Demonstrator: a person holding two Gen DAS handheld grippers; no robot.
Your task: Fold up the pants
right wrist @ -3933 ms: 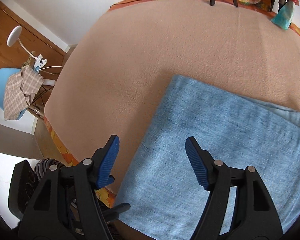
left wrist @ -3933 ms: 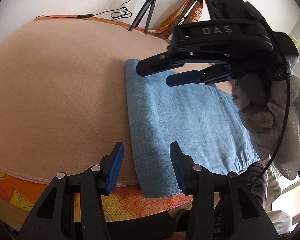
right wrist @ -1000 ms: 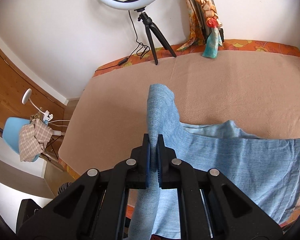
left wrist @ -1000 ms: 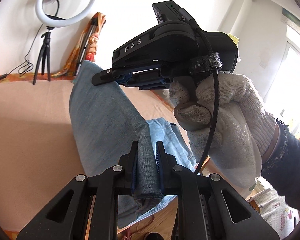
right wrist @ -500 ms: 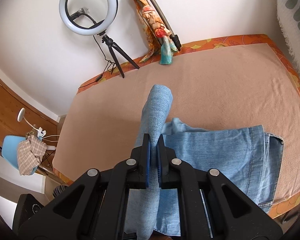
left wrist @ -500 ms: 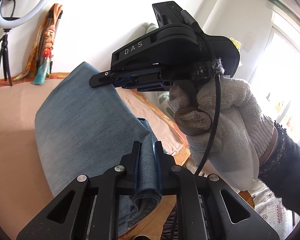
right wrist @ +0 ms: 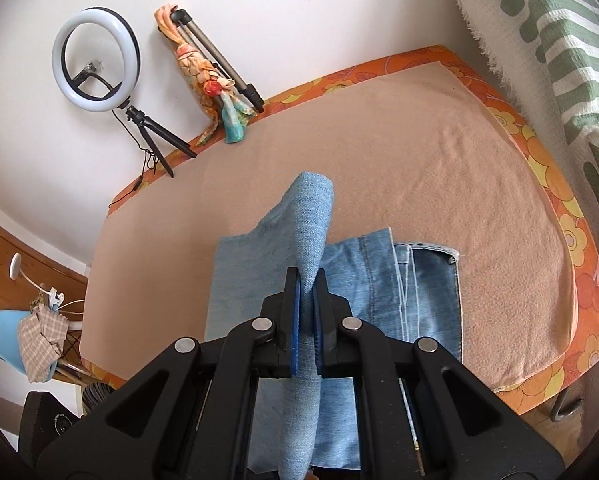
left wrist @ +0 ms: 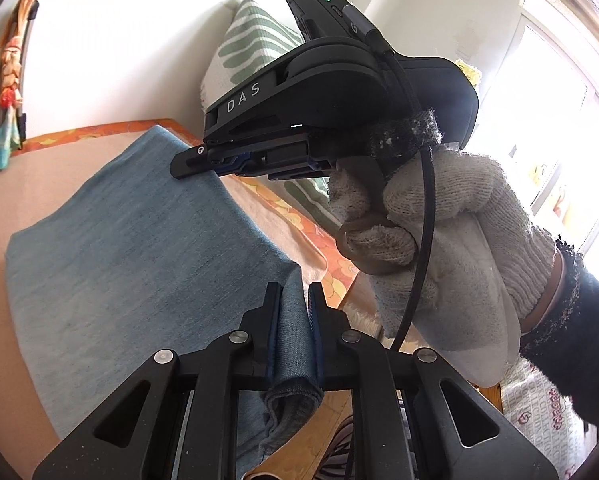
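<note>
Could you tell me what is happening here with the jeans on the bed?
A person is folding a pair of light blue jeans on a bed covered by a peach blanket. The left tool and the right tool are each clamped shut on a lifted edge of the denim, and a gloved hand holds the right one. The raised part is held above the half lying flat, so the fold is not yet laid down. A ring light stands by the wall.

i count one pair of blue denim pants (right wrist: 351, 280), two grippers — left gripper (left wrist: 293, 320), right gripper (right wrist: 306, 312) — one ring light (right wrist: 96, 60), two tripods (right wrist: 155, 140), one knit glove (left wrist: 439, 248), one blue chair (right wrist: 7, 332).
</note>
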